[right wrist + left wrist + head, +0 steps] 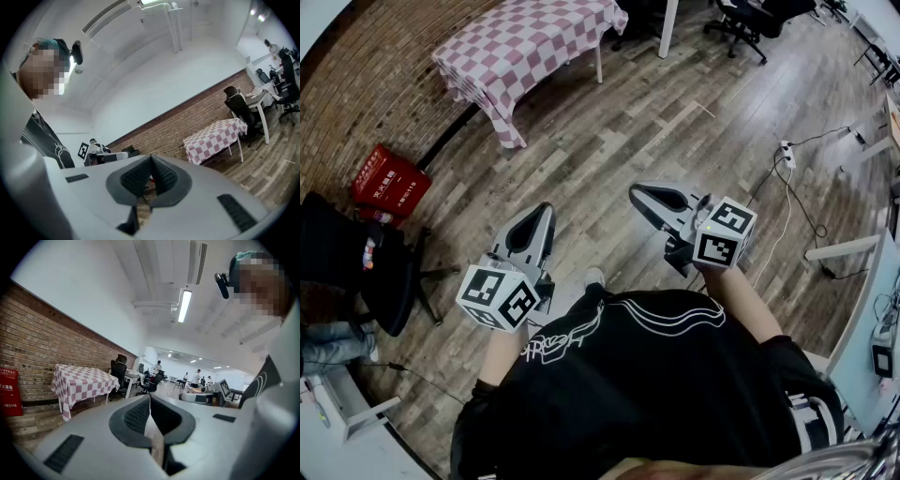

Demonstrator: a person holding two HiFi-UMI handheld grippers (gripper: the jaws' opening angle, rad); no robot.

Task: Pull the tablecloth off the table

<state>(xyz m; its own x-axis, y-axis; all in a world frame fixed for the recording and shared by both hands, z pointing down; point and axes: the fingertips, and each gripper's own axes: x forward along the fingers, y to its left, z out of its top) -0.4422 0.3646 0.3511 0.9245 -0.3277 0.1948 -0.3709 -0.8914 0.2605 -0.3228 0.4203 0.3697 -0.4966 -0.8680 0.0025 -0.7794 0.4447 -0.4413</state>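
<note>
jaws closed; cable (787, 202) only in head view

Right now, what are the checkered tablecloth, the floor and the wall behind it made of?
Tablecloth: probably soft matte cloth; it drapes in folds.
Floor: wood-look planks, maybe laminate, faintly shiny.
Wall: rough brick; mortar lines show.

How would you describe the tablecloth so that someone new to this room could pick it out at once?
Find the brick wall along the left of the head view; a table stands beside it. The tablecloth covers that table and hangs down its sides. It is the only pink-and-white checked thing there, unlike the plain red box and black chair along the same wall.
</note>
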